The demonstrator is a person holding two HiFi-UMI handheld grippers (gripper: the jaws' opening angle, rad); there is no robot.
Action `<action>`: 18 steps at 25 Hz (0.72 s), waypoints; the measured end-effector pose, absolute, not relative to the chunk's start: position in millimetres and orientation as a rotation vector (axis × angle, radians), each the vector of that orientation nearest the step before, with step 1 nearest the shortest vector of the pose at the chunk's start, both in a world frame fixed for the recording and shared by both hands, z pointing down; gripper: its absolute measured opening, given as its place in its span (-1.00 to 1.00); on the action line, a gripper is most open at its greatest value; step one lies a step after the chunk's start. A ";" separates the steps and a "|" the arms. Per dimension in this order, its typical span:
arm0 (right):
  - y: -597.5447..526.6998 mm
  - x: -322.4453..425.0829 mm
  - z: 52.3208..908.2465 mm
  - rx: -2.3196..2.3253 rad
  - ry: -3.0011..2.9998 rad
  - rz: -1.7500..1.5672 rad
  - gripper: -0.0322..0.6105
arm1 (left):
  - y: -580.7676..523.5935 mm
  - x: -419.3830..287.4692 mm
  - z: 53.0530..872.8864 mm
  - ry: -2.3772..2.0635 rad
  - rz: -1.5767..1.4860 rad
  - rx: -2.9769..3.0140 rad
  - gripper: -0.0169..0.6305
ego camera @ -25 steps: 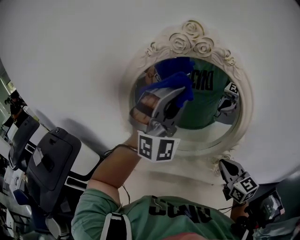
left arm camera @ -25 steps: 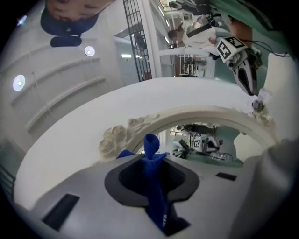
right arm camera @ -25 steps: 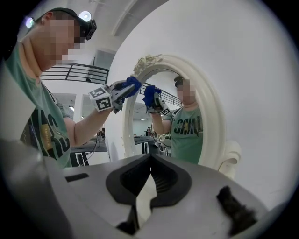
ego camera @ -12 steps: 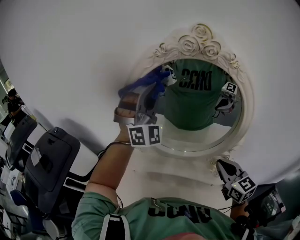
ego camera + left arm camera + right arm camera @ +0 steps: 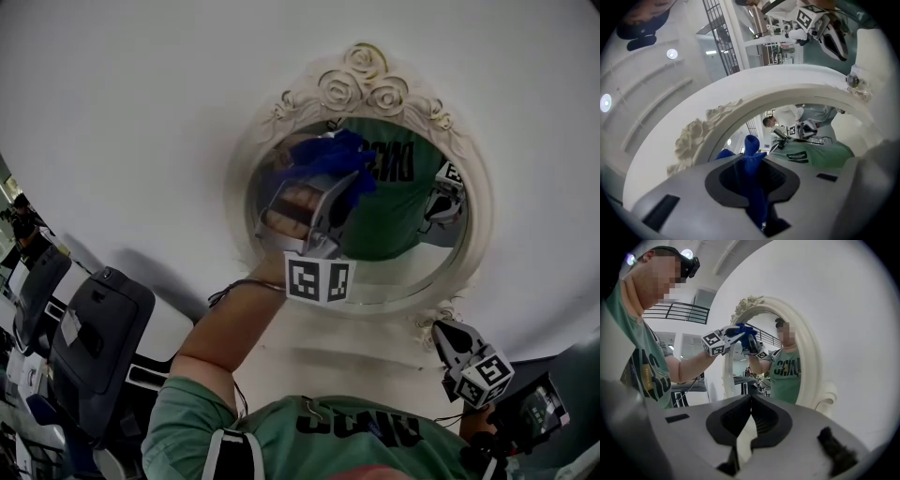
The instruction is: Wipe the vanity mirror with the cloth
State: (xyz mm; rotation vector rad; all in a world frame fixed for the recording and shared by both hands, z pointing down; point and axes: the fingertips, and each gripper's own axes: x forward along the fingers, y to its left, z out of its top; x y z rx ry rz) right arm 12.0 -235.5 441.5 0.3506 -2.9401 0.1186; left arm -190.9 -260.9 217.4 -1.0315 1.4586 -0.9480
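The left gripper [image 5: 323, 192] has its jaws closed on the blue cloth [image 5: 752, 161], which bunches out past the jaw tips. The cloth lies against the upper left part of the glass of the vanity mirror [image 5: 412, 248]. The mirror is oval with its long axis upright, so the rest of the glass lies to the right of and below the cloth. The right gripper [image 5: 448, 336] is empty, jaws together, low right below the frame and well apart from the glass. The left gripper is the nearer. Its body hides the contact patch, so actual contact cannot be confirmed.
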 end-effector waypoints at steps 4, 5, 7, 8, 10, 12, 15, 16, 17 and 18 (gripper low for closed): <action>-242.9 26.3 447.8 0.382 -2.953 0.153 -0.86 | -296.2 -128.0 219.5 1.330 -0.951 -1.057 -0.73; -243.9 29.8 448.7 0.391 -2.956 0.162 -0.86 | -304.0 -113.3 220.2 1.303 -0.950 -1.061 -0.73; -245.1 36.8 451.4 0.408 -2.962 0.179 -0.86 | -318.0 -86.3 223.2 1.248 -0.951 -1.067 -0.73; -245.5 40.3 452.9 0.416 -2.965 0.187 -0.86 | -323.9 -74.2 225.2 1.222 -0.953 -1.069 -0.73; -245.8 47.1 455.2 0.433 -2.973 0.204 -0.86 | -333.0 -54.8 229.4 1.180 -0.959 -1.076 -0.73; -246.3 52.8 455.8 0.448 -2.979 0.217 -0.86 | -338.6 -43.7 231.9 1.160 -0.964 -1.085 -0.73; -246.0 56.8 453.9 0.457 -2.982 0.220 -0.86 | -339.9 -40.2 232.0 1.155 -0.964 -1.096 -0.73; -244.6 56.5 452.4 0.456 -2.983 0.216 -0.86 | -338.4 -40.0 231.9 1.151 -0.964 -1.103 -0.73; -242.5 55.4 450.6 0.452 -2.984 0.211 -0.86 | -335.6 -39.8 232.1 1.144 -0.967 -1.112 -0.73; -240.3 53.7 448.8 0.447 -2.988 0.203 -0.86 | -331.1 -40.0 232.5 1.135 -0.971 -1.119 -0.74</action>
